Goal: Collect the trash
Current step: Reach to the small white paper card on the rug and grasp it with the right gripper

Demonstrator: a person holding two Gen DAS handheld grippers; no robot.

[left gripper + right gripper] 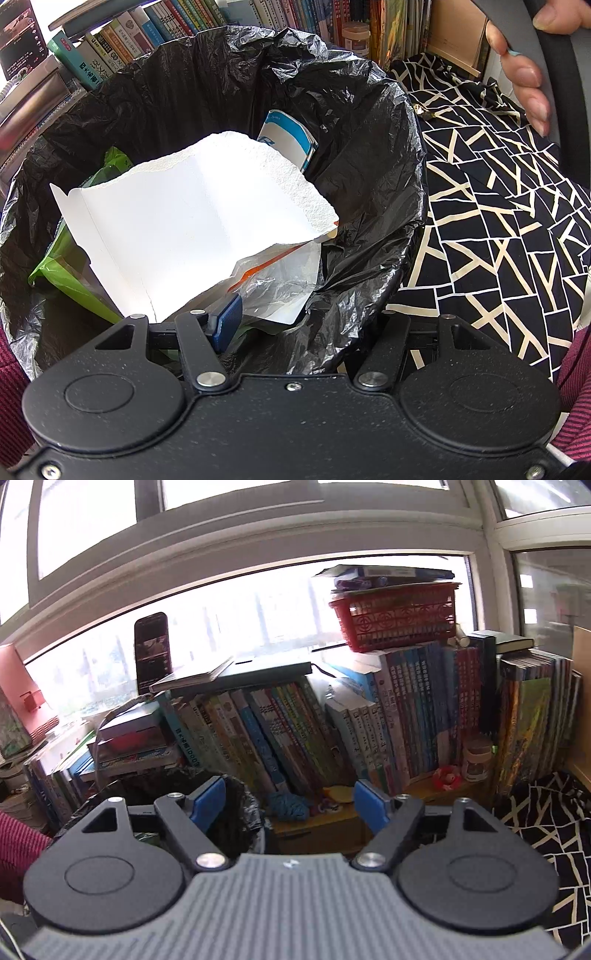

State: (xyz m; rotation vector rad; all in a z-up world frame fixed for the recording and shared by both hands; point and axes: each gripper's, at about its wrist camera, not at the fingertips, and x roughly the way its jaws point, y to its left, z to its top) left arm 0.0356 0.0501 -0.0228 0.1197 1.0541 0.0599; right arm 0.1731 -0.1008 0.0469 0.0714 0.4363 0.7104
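In the left wrist view I look down into a bin lined with a black bag (369,122). It holds a torn white card (192,221), a green bag (70,269), a blue and white carton (288,136) and a clear plastic wrapper (280,280). My left gripper (301,312) straddles the bin's near rim. Its blue left pad (227,321) is inside the bin, and the other finger is hidden under the liner. My right gripper (290,805) is open with nothing between its blue pads, up beside the bin (236,812), facing the books.
A row of books (332,731) lines the window ledge behind the bin, with a red basket (399,620), a phone (153,650) and a jar (476,757). A black and cream patterned cloth (498,221) lies to the right. A hand (524,74) grips the right gripper's handle.
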